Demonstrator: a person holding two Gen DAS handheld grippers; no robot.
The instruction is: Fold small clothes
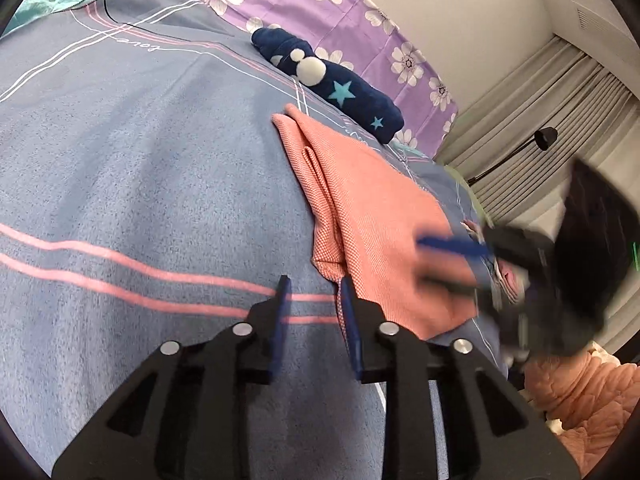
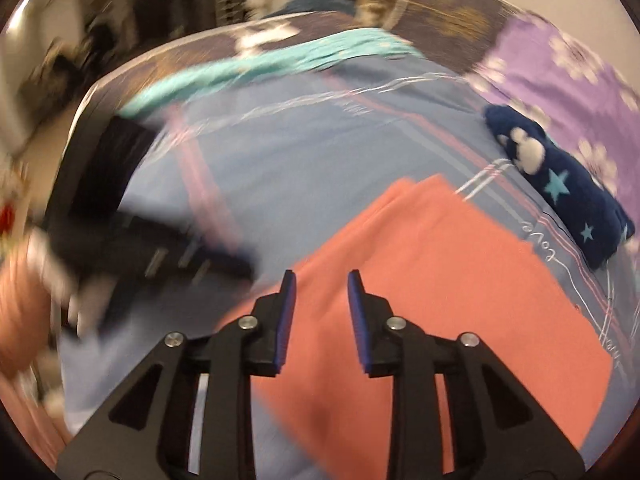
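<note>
1. Left tool [image 1: 314,292]: jaws parted and empty, tips low over the bed [image 1: 140,168], its right pad just touching the near corner of the salmon cloth [image 1: 376,208].
2. The salmon cloth lies partly folded on the bed, long axis running from the left tool toward one o'clock.
3. Right tool [image 2: 322,284]: released, nothing between its pads, hovering over the cloth's middle, which spreads toward two o'clock.
4. Judgement: the right tool is nearer the cloth's body, the left nearer its corner.
</note>
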